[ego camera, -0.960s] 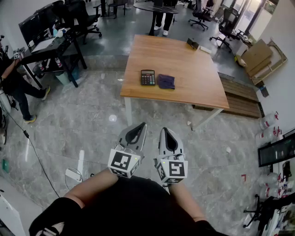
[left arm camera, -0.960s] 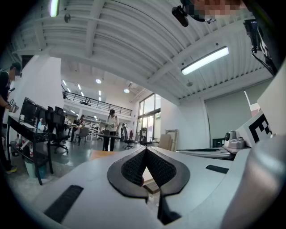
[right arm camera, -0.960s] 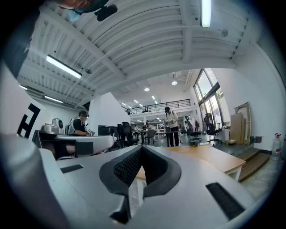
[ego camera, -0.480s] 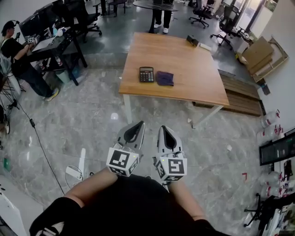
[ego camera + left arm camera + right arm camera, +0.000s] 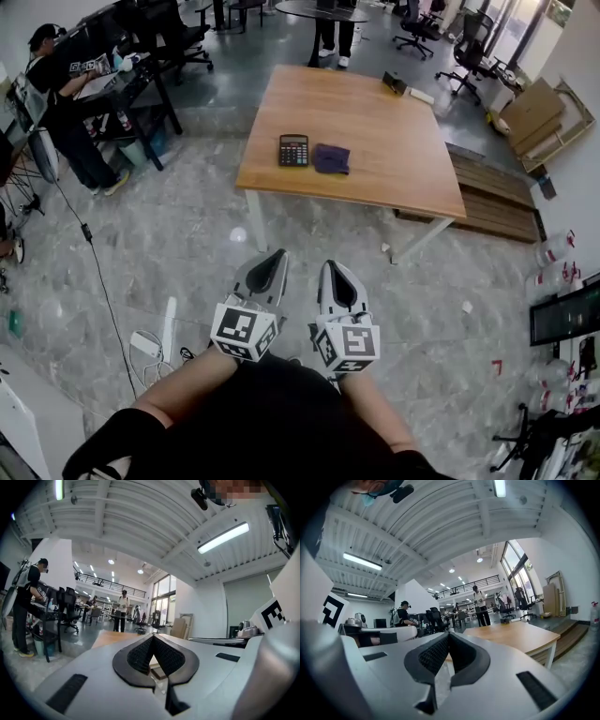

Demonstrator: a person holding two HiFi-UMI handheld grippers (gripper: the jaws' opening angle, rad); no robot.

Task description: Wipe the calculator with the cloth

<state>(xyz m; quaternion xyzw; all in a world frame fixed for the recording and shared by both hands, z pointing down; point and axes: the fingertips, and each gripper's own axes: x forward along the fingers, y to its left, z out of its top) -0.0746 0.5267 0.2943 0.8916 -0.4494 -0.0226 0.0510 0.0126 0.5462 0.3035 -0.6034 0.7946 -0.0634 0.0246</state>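
Note:
A black calculator (image 5: 293, 150) lies near the front left of a wooden table (image 5: 394, 178), with a dark purple cloth (image 5: 331, 158) folded right beside it on the right. Both grippers are held level over the floor, well short of the table. My left gripper (image 5: 274, 259) is shut with nothing in it, and my right gripper (image 5: 333, 272) is shut and empty too. The left gripper view shows its jaws (image 5: 153, 639) closed, the tabletop far ahead. In the right gripper view the shut jaws (image 5: 447, 637) point toward the table (image 5: 520, 637).
A person stands at a black desk (image 5: 122, 84) with chairs to the far left. Another person (image 5: 333, 33) stands beyond the table. A small dark object (image 5: 394, 86) sits on the table's far edge. Cardboard (image 5: 534, 112) and a wooden platform (image 5: 497, 202) lie right. Cables and a power strip (image 5: 145, 345) lie on the floor.
The table with calculator and cloth has slid slightly up and left in the head view. The person at the left desk has stepped further into view. Both grippers stay shut.

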